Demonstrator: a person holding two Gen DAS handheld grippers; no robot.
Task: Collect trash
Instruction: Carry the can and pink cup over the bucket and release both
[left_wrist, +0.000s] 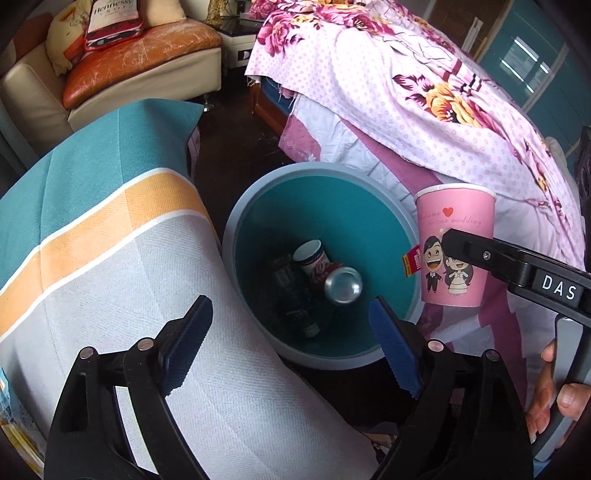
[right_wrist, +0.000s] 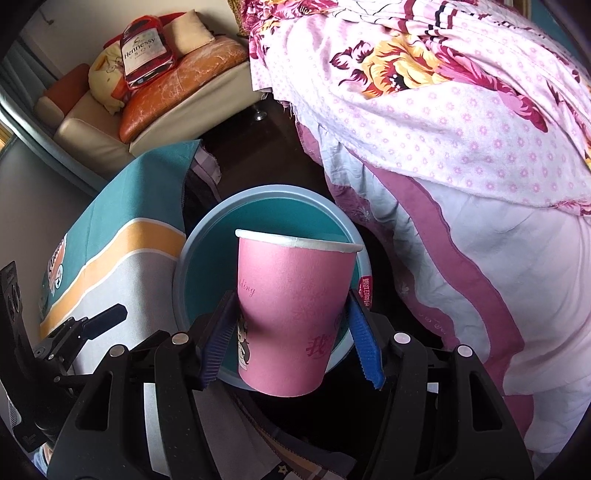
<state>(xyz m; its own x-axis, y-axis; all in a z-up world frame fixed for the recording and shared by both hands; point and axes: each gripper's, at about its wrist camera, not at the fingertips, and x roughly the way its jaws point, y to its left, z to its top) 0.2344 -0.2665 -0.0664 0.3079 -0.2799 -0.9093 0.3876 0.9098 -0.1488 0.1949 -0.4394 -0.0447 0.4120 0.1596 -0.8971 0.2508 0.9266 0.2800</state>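
Spreading across the right side of both views, a bed (left_wrist: 424, 96) lies under a pink floral quilt (right_wrist: 461, 122) that hangs down toward a dark floor. Far off at the upper left stands a cream sofa (left_wrist: 122, 74) with orange cushions and a bottle-shaped red pillow (right_wrist: 144, 48) propped on it. Nearer, at the left, a counter draped in a teal, orange and grey striped cloth (left_wrist: 110, 236) fills the lower part of the left wrist view.

Between the counter and the bed, on the floor, sits a round bin (left_wrist: 236, 236) with a pale blue rim and teal inside. At its bottom lie a dark bottle (left_wrist: 295, 302), a paper cup (left_wrist: 314, 258) on its side and a shiny can (left_wrist: 343, 286), all touching or overlapping.

A pink paper cup (right_wrist: 291, 317) printed with a cartoon wedding couple is held upright above the right edge of the bin. The right tool (right_wrist: 291, 325) grips this cup, its blue ridged pads pressing on both sides of the cup's lower half. A person's fingers (left_wrist: 554, 402) wrap the right tool's handle at the lower right of the left wrist view.

The left tool (left_wrist: 291, 343) hovers over the near rim of the bin with its jaws spread wide and nothing between them.
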